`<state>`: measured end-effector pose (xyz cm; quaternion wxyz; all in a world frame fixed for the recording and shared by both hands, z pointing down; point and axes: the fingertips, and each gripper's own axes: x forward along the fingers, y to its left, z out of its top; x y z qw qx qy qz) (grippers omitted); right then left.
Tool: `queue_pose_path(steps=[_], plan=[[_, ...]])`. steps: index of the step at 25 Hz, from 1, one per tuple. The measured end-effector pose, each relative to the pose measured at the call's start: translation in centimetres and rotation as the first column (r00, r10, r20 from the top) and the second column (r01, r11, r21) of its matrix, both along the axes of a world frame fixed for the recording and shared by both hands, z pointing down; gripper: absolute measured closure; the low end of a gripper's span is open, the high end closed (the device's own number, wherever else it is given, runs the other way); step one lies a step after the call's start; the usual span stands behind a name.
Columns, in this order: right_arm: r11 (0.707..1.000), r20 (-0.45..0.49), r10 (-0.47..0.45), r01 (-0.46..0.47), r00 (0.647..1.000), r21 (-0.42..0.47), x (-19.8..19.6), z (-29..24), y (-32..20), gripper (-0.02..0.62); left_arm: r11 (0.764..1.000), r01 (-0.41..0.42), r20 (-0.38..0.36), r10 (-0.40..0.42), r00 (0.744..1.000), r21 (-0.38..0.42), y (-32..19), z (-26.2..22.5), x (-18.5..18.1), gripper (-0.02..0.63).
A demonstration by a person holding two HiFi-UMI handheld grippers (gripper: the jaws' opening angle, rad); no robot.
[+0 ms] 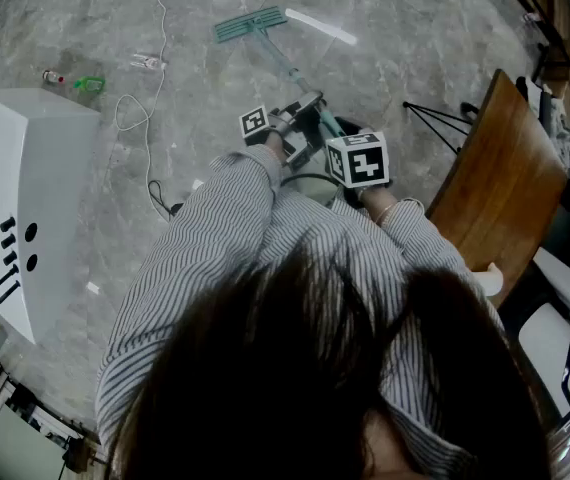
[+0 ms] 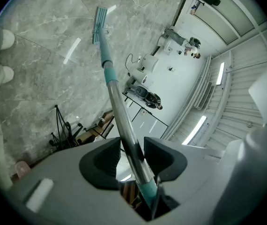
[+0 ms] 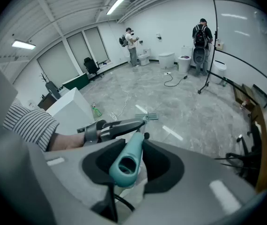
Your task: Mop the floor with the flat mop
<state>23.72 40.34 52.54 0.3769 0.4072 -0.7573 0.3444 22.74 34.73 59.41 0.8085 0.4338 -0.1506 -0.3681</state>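
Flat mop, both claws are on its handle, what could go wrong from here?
The white cable lies loose left of the mop head; a sweep that way could snag it. The green bottle beyond it could get knocked away. The right claw holds only the teal end of the handle, so it might slip off.

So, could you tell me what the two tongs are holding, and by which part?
Both hold the flat mop: left tongs on its metal pole, right tongs on the teal handle end.
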Motion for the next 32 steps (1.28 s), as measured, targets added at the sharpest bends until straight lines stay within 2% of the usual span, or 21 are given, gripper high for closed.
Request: queue_pose_path(steps=[4, 8, 15, 23, 25, 32], plan=[[0.998, 0.005, 0.011, -0.011, 1.000, 0.054, 1.8, -1.0, -2.0, 0.480, 0.998, 0.053, 0.060, -0.055, 0.997, 0.026, -0.9, -0.4, -0.7, 0.487], [0.997, -0.001, -0.013, 0.013, 1.000, 0.080, 1.8, -1.4, -2.4, 0.480, 0.996, 0.079, 0.112, -0.083, 0.990, 0.040, -1.3, -0.5, -1.1, 0.508], [0.996, -0.020, -0.024, 0.026, 1.000, 0.089, 2.6, -1.6, -3.1, 0.482, 0.998, 0.055, 0.128, -0.060, 0.990, 0.044, -2.0, -0.8, -0.4, 0.491], [0.996, -0.038, -0.047, 0.050, 0.998, 0.079, 4.4, -1.3, -3.8, 0.483, 0.999, -0.024, 0.183, 0.017, 0.983, 0.033, -3.1, 0.0, 2.1, 0.485], [0.994, -0.036, -0.073, 0.076, 0.997, 0.085, 4.5, -1.3, -3.8, 0.483, 0.999, -0.026, 0.194, 0.019, 0.981, 0.035, -3.8, 0.2, 2.9, 0.452], [0.989, -0.024, -0.079, 0.082, 0.997, 0.123, 5.6, -1.9, -6.5, 0.483, 1.000, -0.012, 0.179, 0.008, 0.984, 0.027, -6.6, -0.1, 4.2, 0.440]])
